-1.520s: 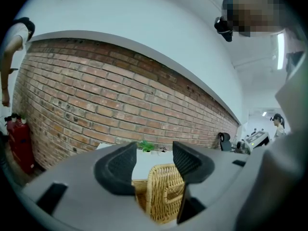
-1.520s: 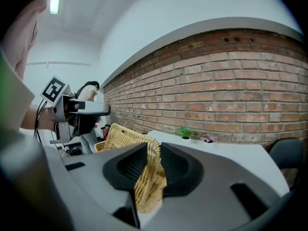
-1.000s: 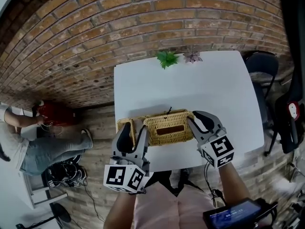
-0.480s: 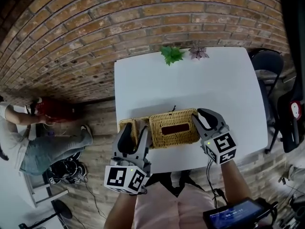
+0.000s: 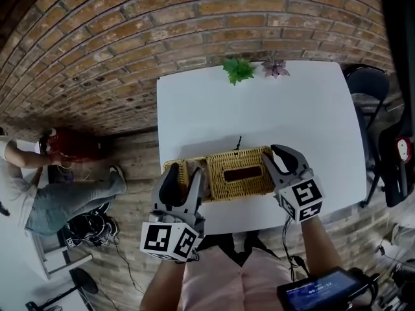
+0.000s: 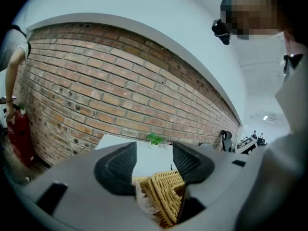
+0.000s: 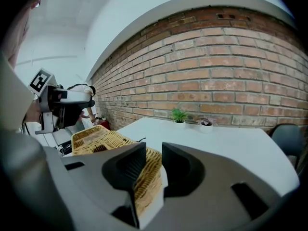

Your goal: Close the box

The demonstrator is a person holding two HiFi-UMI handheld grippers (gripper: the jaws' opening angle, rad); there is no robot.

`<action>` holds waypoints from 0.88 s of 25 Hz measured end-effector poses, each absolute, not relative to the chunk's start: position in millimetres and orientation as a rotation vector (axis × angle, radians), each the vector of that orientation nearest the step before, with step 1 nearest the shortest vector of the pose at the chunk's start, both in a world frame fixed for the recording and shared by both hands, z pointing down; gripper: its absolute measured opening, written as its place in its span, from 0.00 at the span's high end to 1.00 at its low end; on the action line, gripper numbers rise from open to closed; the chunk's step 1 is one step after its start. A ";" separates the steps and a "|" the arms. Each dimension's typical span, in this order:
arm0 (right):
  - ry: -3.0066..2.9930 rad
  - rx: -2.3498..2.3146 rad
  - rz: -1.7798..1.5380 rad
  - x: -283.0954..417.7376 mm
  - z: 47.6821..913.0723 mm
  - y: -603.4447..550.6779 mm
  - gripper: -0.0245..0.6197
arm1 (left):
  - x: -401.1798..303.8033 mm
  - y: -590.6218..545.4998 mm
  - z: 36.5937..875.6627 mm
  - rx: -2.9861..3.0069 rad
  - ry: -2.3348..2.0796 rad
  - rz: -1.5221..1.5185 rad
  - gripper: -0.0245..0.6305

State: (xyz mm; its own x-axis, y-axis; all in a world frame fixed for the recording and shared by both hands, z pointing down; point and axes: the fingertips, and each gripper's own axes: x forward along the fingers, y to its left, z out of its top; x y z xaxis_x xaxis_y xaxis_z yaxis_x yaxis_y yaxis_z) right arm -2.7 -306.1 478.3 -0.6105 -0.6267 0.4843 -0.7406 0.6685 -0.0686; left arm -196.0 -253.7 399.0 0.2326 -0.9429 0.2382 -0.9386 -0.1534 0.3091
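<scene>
A woven wicker box lies near the front edge of the white table (image 5: 259,109). Its lid (image 5: 238,172), which has a dark slot, covers the right part. The base (image 5: 185,172) shows uncovered at the left. My right gripper (image 5: 277,158) is shut on the lid's right end, and the weave fills its narrow gap (image 7: 154,150). My left gripper (image 5: 183,176) stands open over the base's left end. In the left gripper view a lined wicker corner (image 6: 166,194) sits low between its jaws (image 6: 154,153), below the pads.
A small green plant (image 5: 238,69) and a purple one (image 5: 275,67) stand at the table's far edge by the brick wall. A dark chair (image 5: 366,86) is at the right. A person (image 5: 39,193) sits on the floor to the left.
The lid has shifted a little to the right with my right gripper, so more of the base shows at the left. My left gripper has stayed by the base.
</scene>
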 end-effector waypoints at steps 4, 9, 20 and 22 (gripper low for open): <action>-2.513 1.101 0.326 -3.8 454.1 -303.4 0.80 | -192.3 -247.9 381.8 2.150 -1.764 -0.033 0.60; -2.578 1.150 0.262 -3.2 404.6 -287.2 0.82 | -182.7 -232.5 342.2 2.186 -1.855 -0.040 0.63; -2.726 1.342 0.024 27.8 282.0 -240.7 0.96 | -138.2 -188.2 241.0 2.309 -2.109 -0.094 0.90; -2.740 1.359 -0.014 33.1 268.8 -234.0 0.96 | -130.3 -181.0 228.8 2.322 -2.142 -0.097 0.93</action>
